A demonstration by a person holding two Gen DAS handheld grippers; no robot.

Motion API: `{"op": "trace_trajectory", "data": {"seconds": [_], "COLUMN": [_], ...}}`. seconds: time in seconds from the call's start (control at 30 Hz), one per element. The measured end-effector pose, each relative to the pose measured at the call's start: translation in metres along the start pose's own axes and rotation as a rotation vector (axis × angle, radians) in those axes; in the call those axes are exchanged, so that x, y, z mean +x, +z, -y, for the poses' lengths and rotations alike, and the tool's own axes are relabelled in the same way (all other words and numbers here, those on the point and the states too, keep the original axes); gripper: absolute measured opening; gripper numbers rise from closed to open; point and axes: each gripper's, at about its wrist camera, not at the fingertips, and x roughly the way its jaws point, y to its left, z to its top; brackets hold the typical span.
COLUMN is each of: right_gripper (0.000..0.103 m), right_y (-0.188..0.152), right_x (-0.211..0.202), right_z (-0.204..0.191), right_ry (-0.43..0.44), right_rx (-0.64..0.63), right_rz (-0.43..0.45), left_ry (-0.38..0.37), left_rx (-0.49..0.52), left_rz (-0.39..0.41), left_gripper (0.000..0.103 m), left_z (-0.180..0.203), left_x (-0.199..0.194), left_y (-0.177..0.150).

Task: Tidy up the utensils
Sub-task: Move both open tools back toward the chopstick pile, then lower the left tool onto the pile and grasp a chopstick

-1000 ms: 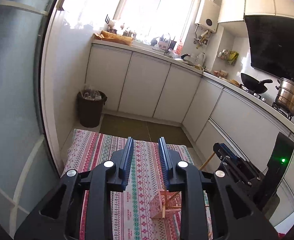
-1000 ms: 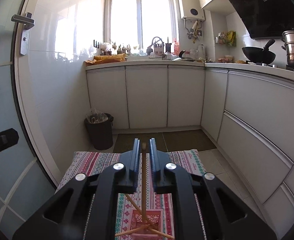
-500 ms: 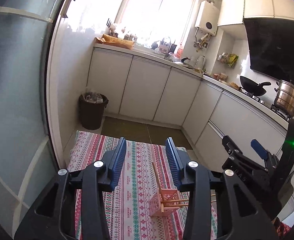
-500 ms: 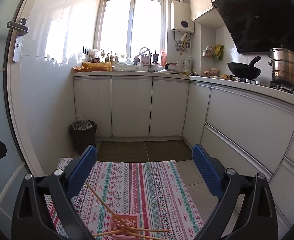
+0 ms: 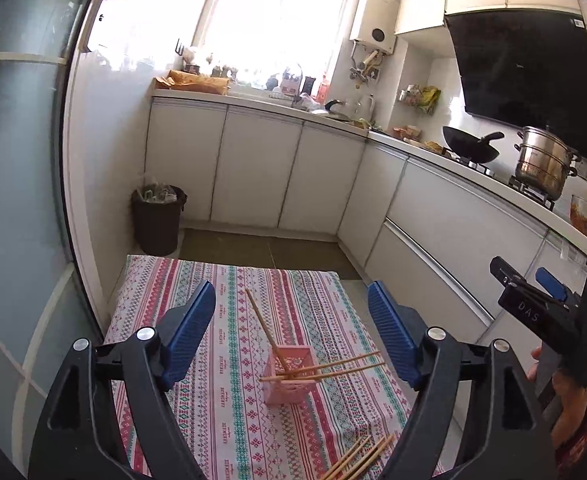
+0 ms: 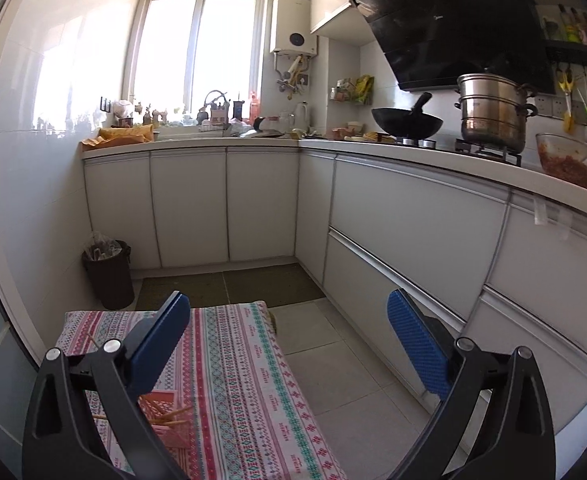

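Left gripper (image 5: 291, 336) and right gripper (image 6: 289, 344): jaws wide apart, empty, above pink slotted plastic basket (image 5: 289, 380) holding wooden chopsticks (image 5: 325, 368).

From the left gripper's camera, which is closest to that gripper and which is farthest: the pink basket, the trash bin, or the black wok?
1. Pink basket: on the striped cloth, right between the open fingers of the left gripper.
2. Trash bin: on the floor past the cloth, to the left.
3. Black wok: on the stove, far off to the right.
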Motion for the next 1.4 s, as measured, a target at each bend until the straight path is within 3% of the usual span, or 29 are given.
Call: {"op": "trace_trajectory", "data": {"seconds": [0.13, 0.3, 0.37, 0.67, 0.8, 0.9, 0.93, 0.97, 1.0, 1.07, 1.23, 1.4], "right_gripper": [0.096, 0.096, 0.096, 0.096, 0.096, 0.096, 0.096, 0.096, 0.096, 0.096, 0.096, 0.096], "right_y": [-0.013, -0.041, -0.057, -0.139, -0.175, -0.194, -0.198, -0.201, -0.203, -0.208, -0.215, -0.213], "right_x": [-0.008, -0.02, -0.023, -0.029, -0.019, -0.007, -0.003, -0.002, -0.001, 0.004, 0.015, 0.017], "right_z": [0.045, 0.096, 0.113, 0.149, 0.152, 0.148, 0.147, 0.147, 0.146, 0.145, 0.143, 0.143], "right_ry": [-0.053, -0.107, -0.12, -0.127, -0.119, -0.108, -0.096, -0.092, -0.088, -0.08, -0.059, -0.049], "right_rx": [0.042, 0.123, 0.161, 0.29, 0.329, 0.331, 0.336, 0.343, 0.35, 0.359, 0.365, 0.365], "right_rz": [-0.038, -0.078, -0.113, -0.282, -0.369, -0.426, -0.44, -0.445, -0.446, -0.454, -0.492, -0.487], "left_ry": [-0.035, -0.114, -0.144, -0.269, -0.275, -0.238, -0.216, -0.195, -0.186, -0.18, -0.131, -0.116], "left_rx": [0.05, 0.111, 0.161, 0.411, 0.458, 0.461, 0.474, 0.494, 0.508, 0.517, 0.597, 0.645], "left_rz": [-0.046, -0.123, -0.173, -0.594, -0.78, -0.914, -0.942, -0.97, -1.006, -1.074, -1.095, -1.135], "left_gripper": [0.076, 0.09, 0.091, 0.091, 0.092, 0.091, 0.088, 0.078, 0.061, 0.044, 0.042, 0.023], "left_z": [0.025, 0.06, 0.076, 0.134, 0.141, 0.14, 0.14, 0.141, 0.141, 0.142, 0.146, 0.141], "left_x": [0.0, 0.007, 0.015, 0.087, 0.132, 0.169, 0.177, 0.187, 0.196, 0.213, 0.239, 0.259], "left_y": [-0.014, -0.037, -0.05, -0.132, -0.174, -0.198, -0.205, -0.211, -0.216, -0.226, -0.238, -0.251]}}
